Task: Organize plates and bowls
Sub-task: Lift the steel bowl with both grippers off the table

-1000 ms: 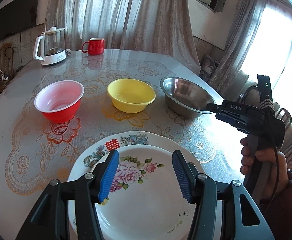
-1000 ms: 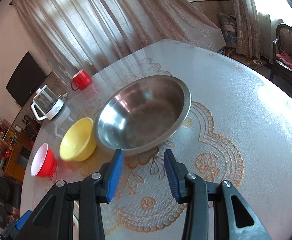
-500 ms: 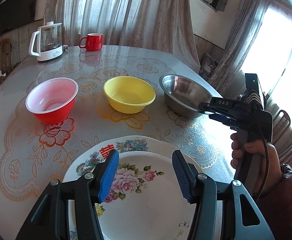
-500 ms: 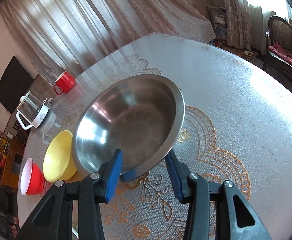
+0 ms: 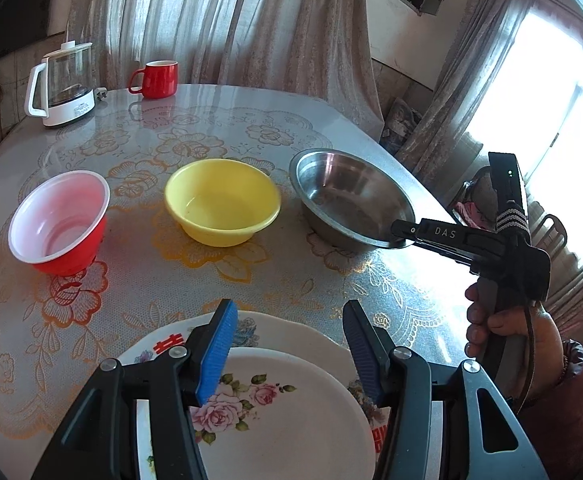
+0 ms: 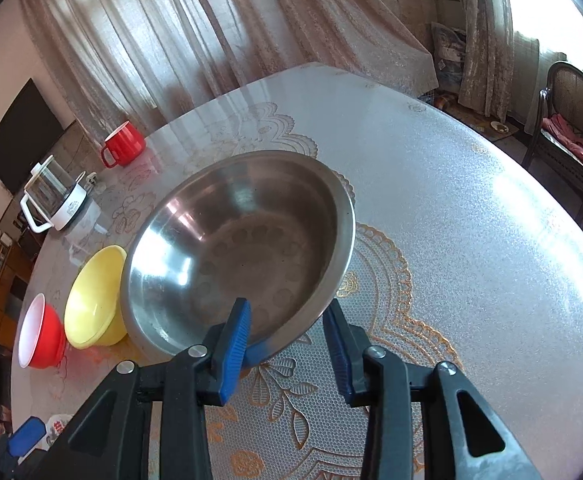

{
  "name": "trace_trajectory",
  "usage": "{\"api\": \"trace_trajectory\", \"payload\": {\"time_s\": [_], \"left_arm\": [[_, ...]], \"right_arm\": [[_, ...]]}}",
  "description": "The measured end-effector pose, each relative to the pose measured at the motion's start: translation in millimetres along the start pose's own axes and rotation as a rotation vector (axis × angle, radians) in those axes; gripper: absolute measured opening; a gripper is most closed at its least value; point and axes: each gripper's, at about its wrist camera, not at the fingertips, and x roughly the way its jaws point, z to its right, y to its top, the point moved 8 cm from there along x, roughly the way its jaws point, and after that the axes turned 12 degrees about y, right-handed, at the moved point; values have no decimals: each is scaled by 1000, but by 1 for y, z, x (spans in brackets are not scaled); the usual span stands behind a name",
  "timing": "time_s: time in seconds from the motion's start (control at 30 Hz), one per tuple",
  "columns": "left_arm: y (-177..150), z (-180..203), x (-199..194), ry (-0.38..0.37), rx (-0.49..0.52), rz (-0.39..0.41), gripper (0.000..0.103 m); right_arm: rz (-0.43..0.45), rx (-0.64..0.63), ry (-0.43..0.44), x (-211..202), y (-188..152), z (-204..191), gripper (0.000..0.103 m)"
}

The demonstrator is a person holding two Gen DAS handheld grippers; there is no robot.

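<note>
Steel bowl [image 6: 243,248] sits near the table's [image 6: 471,208] right edge, beside the yellow bowl [image 6: 91,300]. My right claw [image 6: 287,344] has reached its near rim and is closing astride it, not yet pinching. Lifting comes next, I judge. My left claw [image 5: 291,344] hangs half-wide over the plates [image 5: 291,412].

A round tabletop [image 5: 331,120] covered by a floral lace-patterned sheet is seen; toward its far edge stand a glass kettle [image 5: 61,88] and red mug [image 5: 157,79]; mid-table a red bowl [image 5: 59,222], yellow bowl [image 5: 221,202] and steel bowl [image 5: 347,196] are lined up; stacked floral plates [image 5: 283,392] lie at the near edge
</note>
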Motion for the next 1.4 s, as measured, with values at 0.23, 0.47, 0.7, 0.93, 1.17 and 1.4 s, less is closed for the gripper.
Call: {"api": "trace_trajectory", "payload": {"time_s": [0.23, 0.47, 0.7, 0.93, 1.17, 1.4], "left_arm": [[11, 13, 11, -42, 2, -22, 55], [22, 32, 36, -55, 7, -74, 57], [39, 52, 65, -30, 9, -86, 62], [51, 57, 93, -1, -18, -120, 72], [46, 60, 96, -16, -30, -135, 70], [48, 69, 98, -3, 5, -129, 60]], "right_arm": [[-73, -73, -26, -11, 5, 11, 21], [-120, -138, -57, -31, -3, 24, 19], [-114, -131, -15, -52, -17, 29, 20], [-14, -81, 29, -57, -21, 30, 23], [36, -34, 61, -52, -24, 32, 23], [89, 5, 69, -55, -22, 37, 28]]}}
